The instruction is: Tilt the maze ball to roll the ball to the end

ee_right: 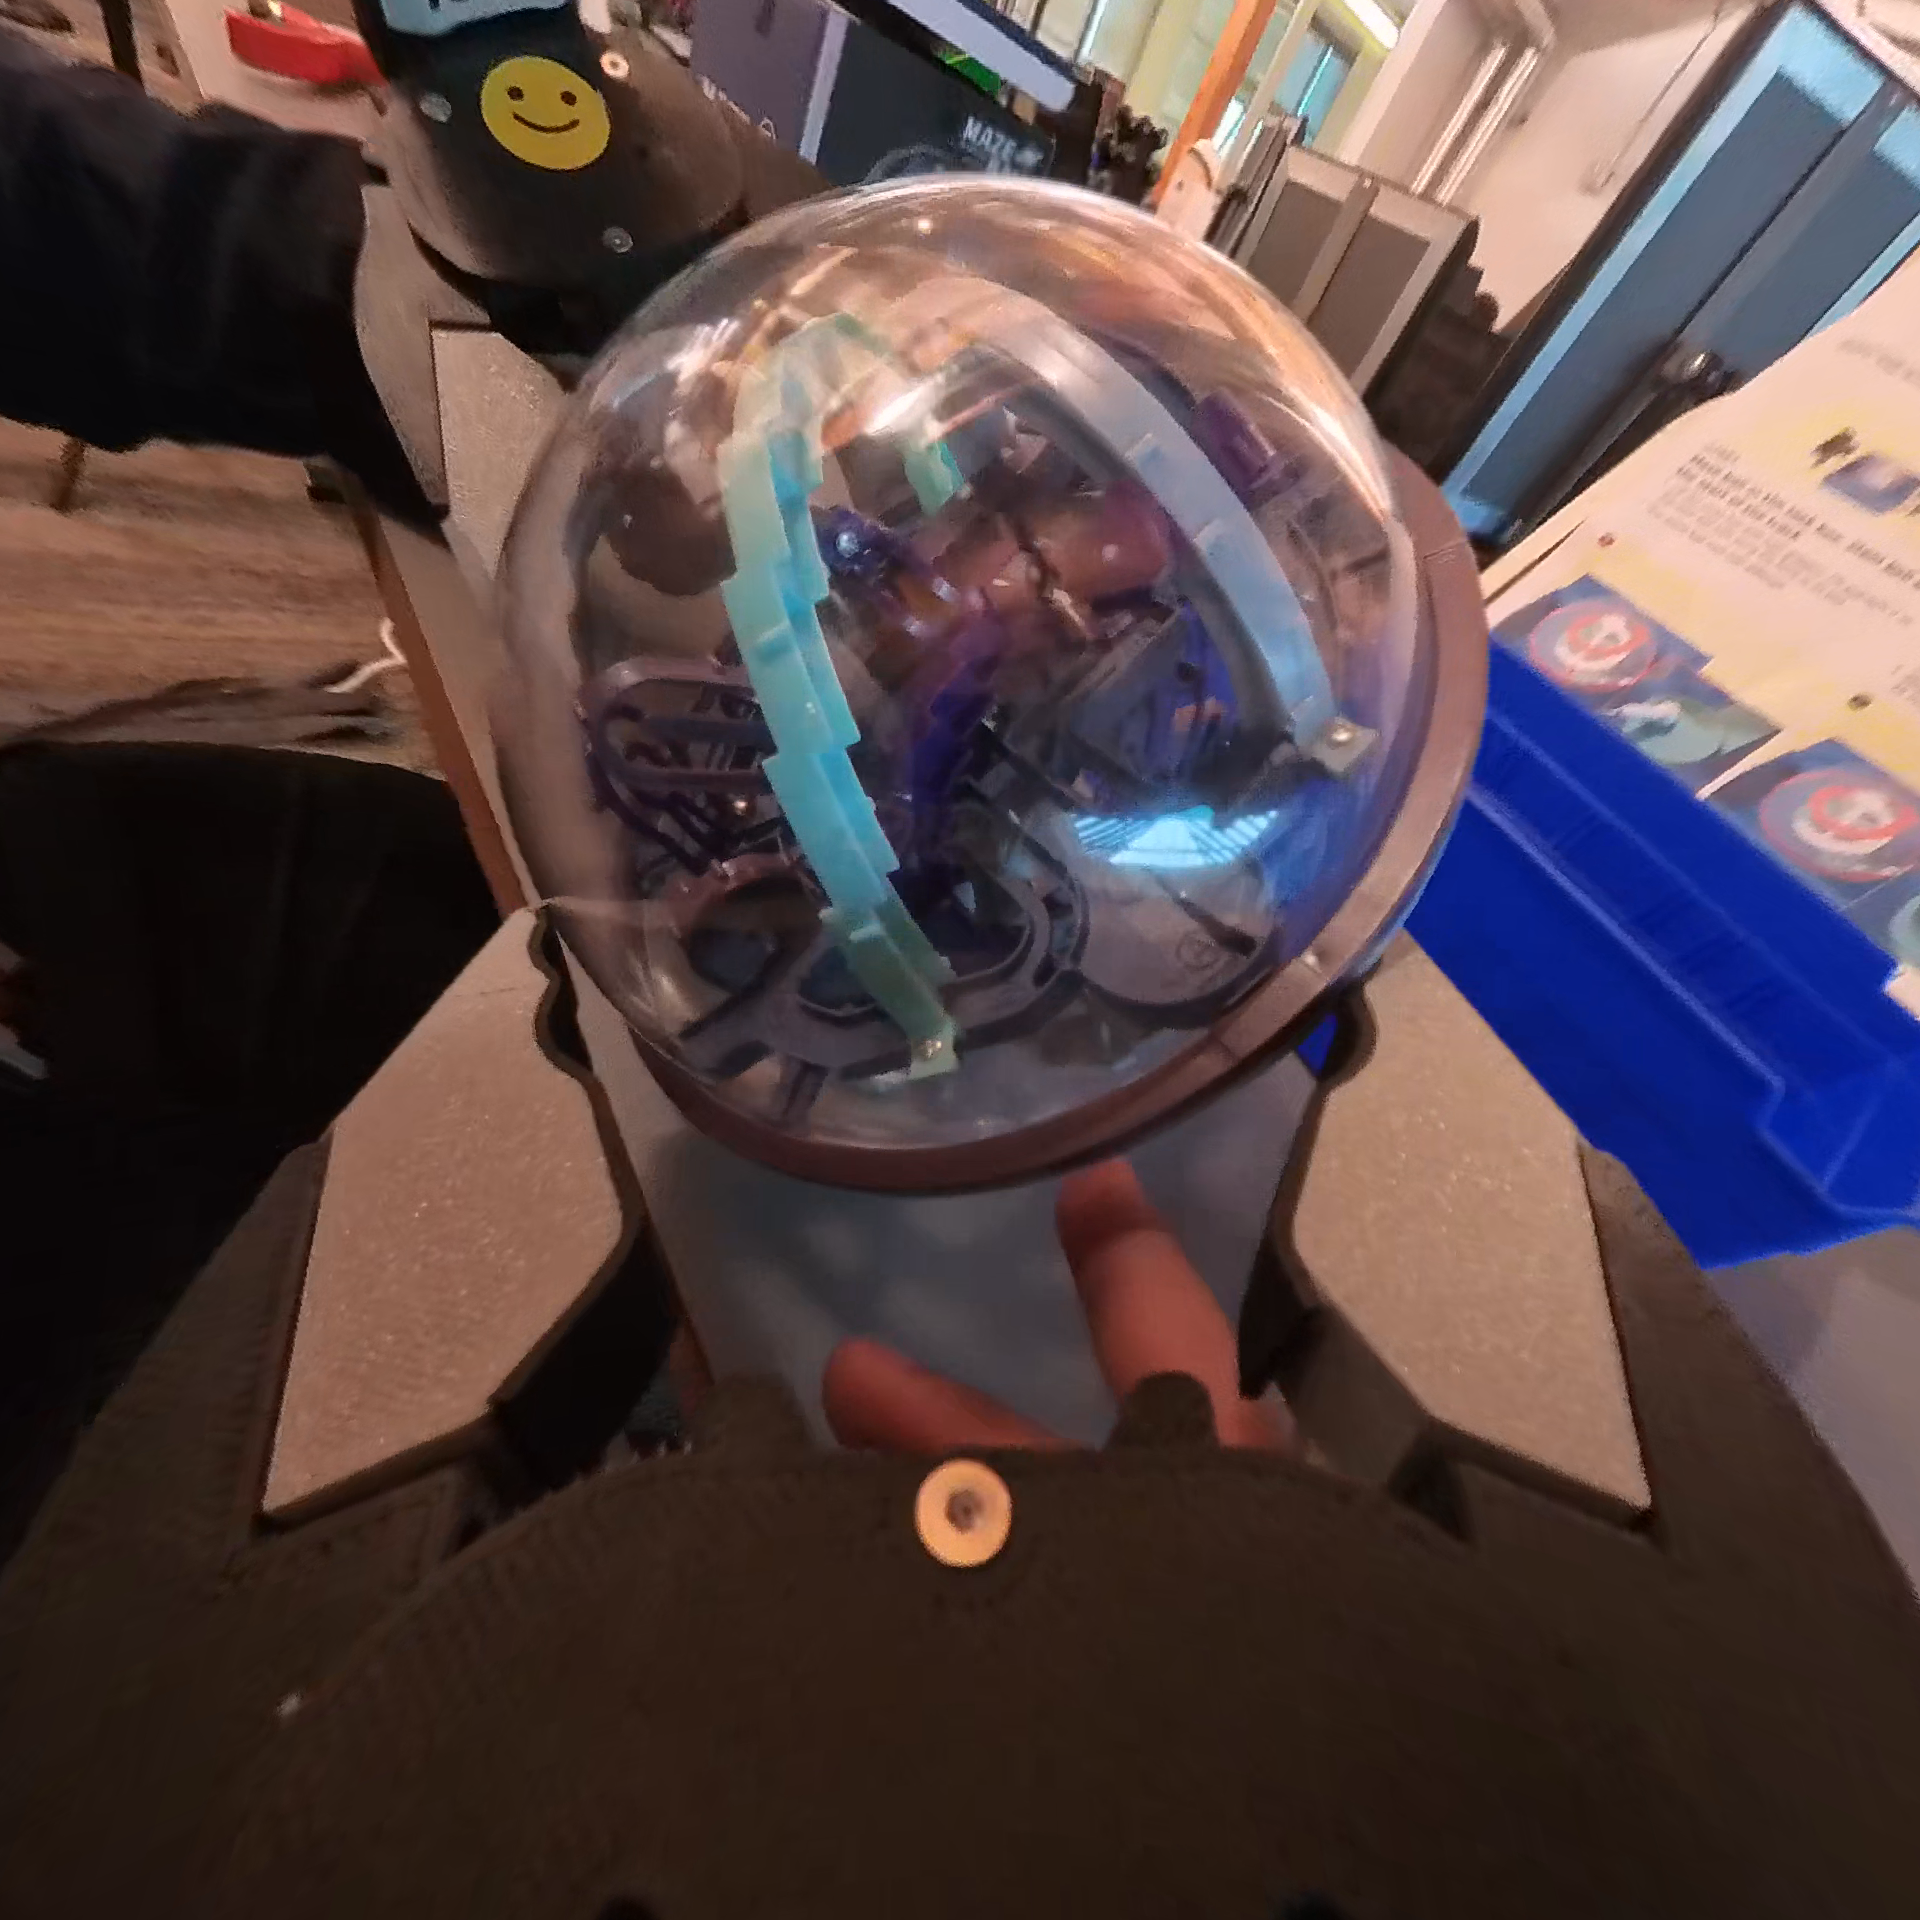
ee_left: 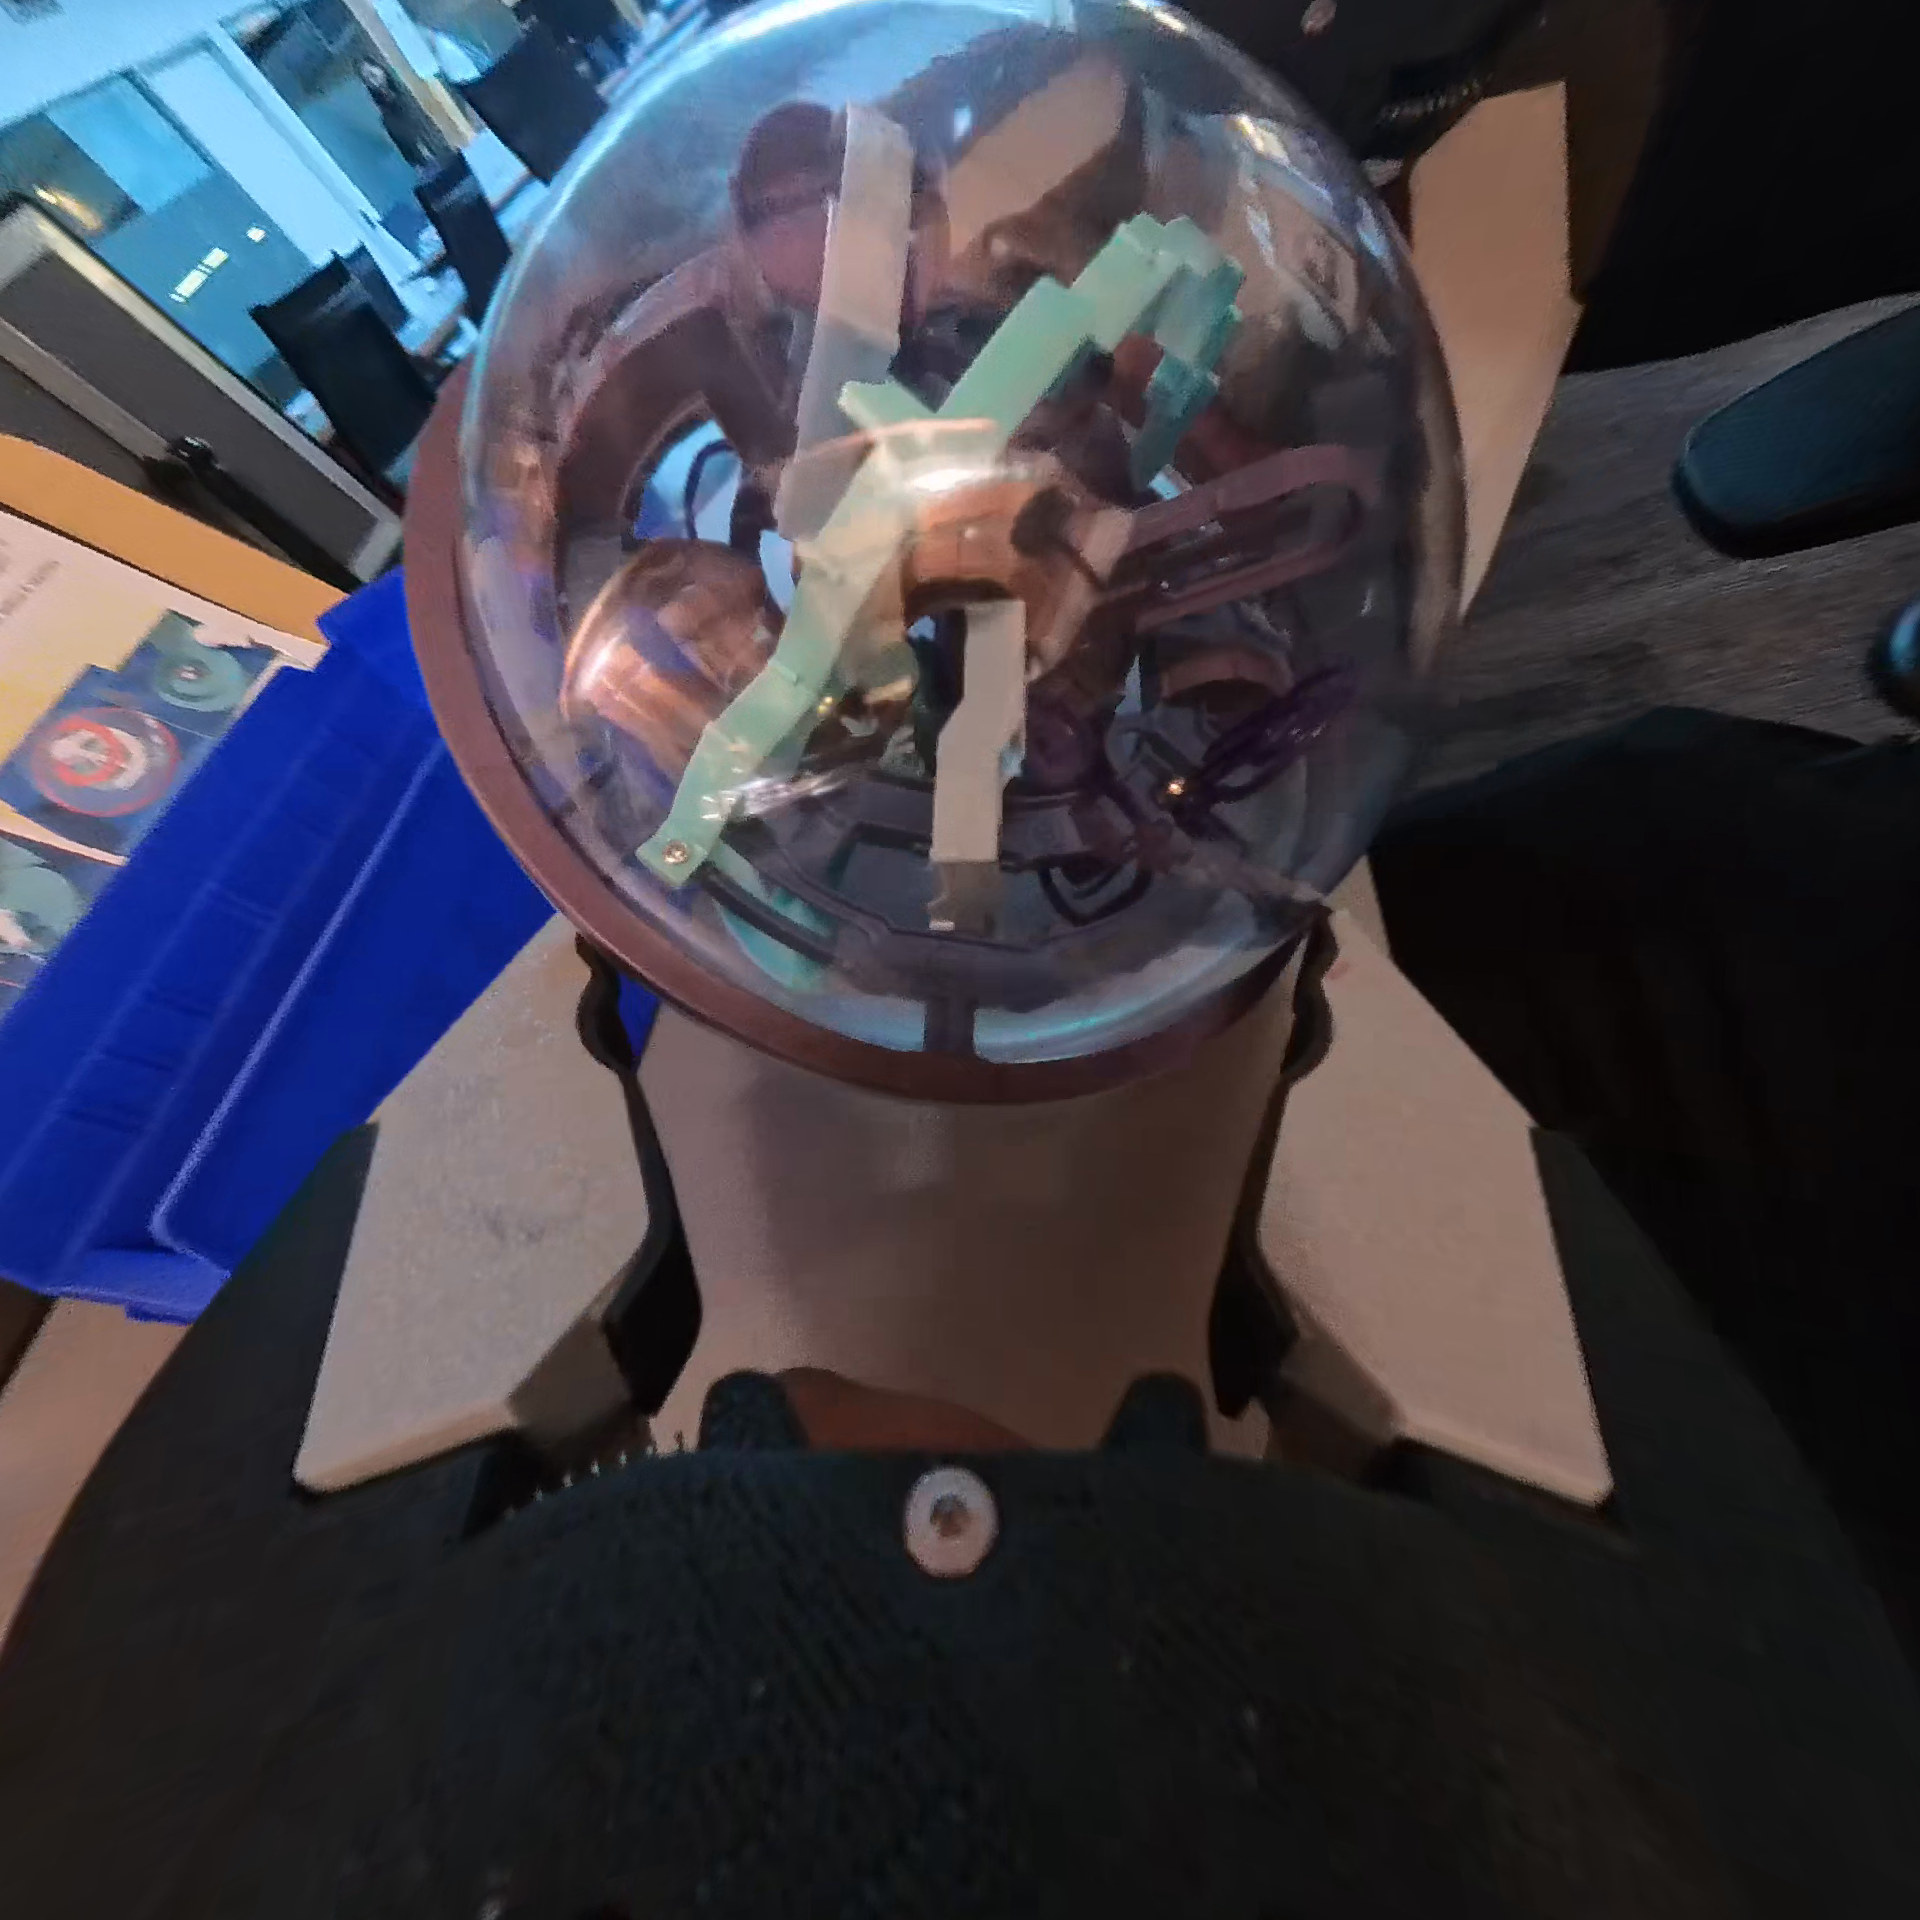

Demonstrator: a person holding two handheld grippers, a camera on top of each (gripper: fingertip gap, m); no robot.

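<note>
Maze ball (ee_left: 935, 540) centre-frame in both views, left gripper (ee_left: 951, 997) and right gripper (ee_right: 951, 997) each clamped on its rim from opposite sides.

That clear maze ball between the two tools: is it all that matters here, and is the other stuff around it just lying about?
Part of the job:
- maze ball, clear sphere with coloured tracks inside
- left tool, gripping its dark rim
- right tool, gripping it too

Just lying about:
- blue plastic bin
- printed instruction sheet
- dark box behind the ball
</note>
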